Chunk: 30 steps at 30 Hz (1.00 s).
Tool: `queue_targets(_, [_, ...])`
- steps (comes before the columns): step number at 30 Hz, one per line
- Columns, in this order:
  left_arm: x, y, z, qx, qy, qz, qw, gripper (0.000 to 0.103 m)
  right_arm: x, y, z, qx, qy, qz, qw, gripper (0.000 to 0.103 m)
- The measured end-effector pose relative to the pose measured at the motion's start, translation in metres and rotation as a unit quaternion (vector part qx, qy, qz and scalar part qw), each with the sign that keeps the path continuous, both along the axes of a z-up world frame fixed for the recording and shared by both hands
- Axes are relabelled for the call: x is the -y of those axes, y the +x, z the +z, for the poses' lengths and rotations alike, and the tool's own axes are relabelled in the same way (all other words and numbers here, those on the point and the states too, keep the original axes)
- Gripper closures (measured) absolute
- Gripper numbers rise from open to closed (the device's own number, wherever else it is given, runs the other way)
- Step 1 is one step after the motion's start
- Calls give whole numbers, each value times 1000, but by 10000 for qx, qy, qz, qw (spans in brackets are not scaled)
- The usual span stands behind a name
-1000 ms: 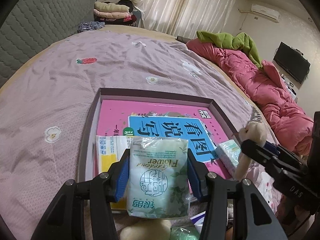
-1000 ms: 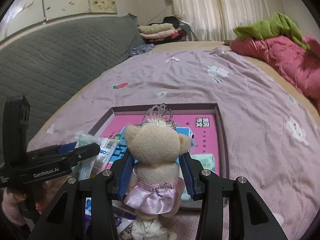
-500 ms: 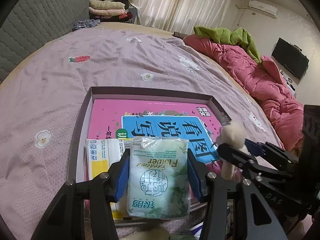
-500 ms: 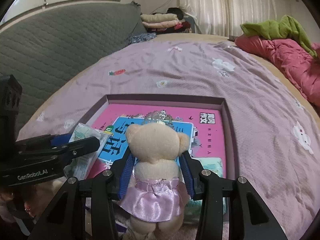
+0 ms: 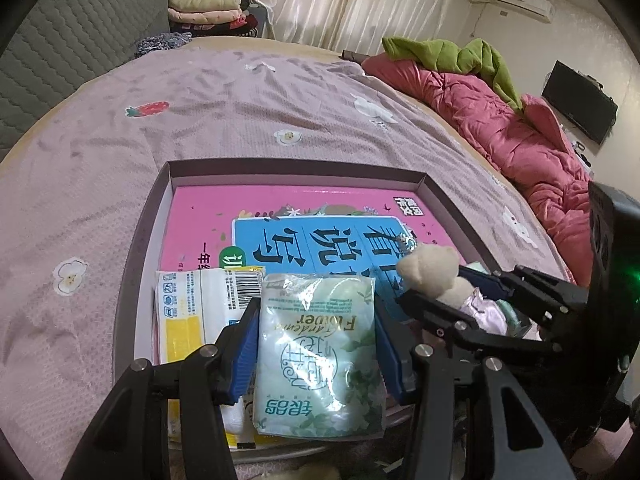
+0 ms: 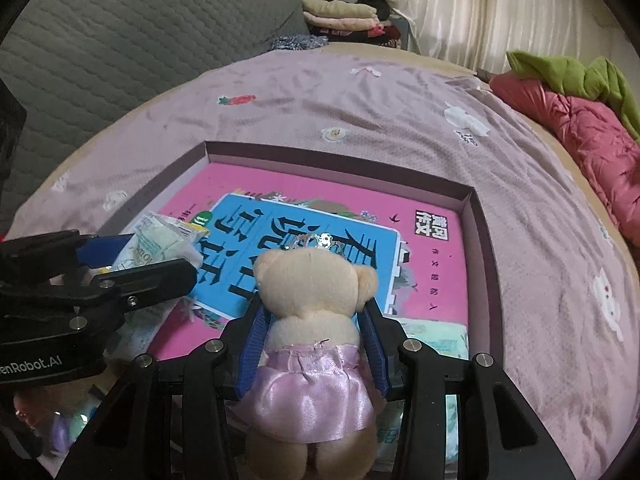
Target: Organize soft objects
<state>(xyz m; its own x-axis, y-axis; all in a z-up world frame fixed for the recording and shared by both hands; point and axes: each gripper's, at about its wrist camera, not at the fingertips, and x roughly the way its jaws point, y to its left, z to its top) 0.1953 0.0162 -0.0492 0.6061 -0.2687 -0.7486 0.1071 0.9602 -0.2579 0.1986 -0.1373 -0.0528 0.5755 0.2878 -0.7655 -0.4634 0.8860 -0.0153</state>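
Over the tray (image 5: pixel 448 196): left tongs (image 5: pixel 316 344) clamping a tissue pack (image 5: pixel 318 364), right tongs (image 6: pixel 314 344) clamping a bear (image 6: pixel 316 300).

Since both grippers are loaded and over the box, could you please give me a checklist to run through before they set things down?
1. Left gripper grip on the green tissue pack: ok, blue pads press both its sides.
2. Right gripper grip on the teddy bear: ok, clamped at the body above the pink skirt.
3. Both loads over the box: ok.
4. Room on the pink book: ok, its far half is bare.
5. Spacing between the grippers: not ok, they look very close side by side.
6. Height above the book: cannot tell.
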Motion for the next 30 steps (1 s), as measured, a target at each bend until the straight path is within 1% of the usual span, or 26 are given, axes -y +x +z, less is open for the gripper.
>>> queue_targets(4, [5, 2, -2, -35, 54, -60, 10000, 51, -1, 2, -4, -39, -40, 14, 10000, 57])
queue_targets(9, [7, 2, -2, -12, 66, -110, 9999, 51, -1, 0, 3, 236, -31, 93, 9997, 56])
queue_targets(14, [6, 3, -3, -42, 62, -124, 9999, 51, -1, 2, -5, -4, -93, 151, 9998, 55])
queue_targets(18, [6, 4, -4, -80, 43, -141, 9999, 51, -1, 2, -6, -50, -119, 173, 9998, 55])
queue_targets(20, [6, 6, -6, -110, 33, -153, 9998, 51, -1, 2, -7, -111, -128, 206, 9996, 49])
queue_targets(24, [6, 8, -8, -147, 17, -159, 9998, 51, -3, 0, -7, -140, -264, 337, 9990, 42])
queue_targets(26, [7, 9, -8, -136, 30, -169, 9998, 51, -4, -2, -6, -132, -366, 395, 9985, 41])
queue_targets(30, [6, 10, -9, -162, 13, -191, 9997, 51, 4, -8, 0, -87, -405, 442, 9982, 41])
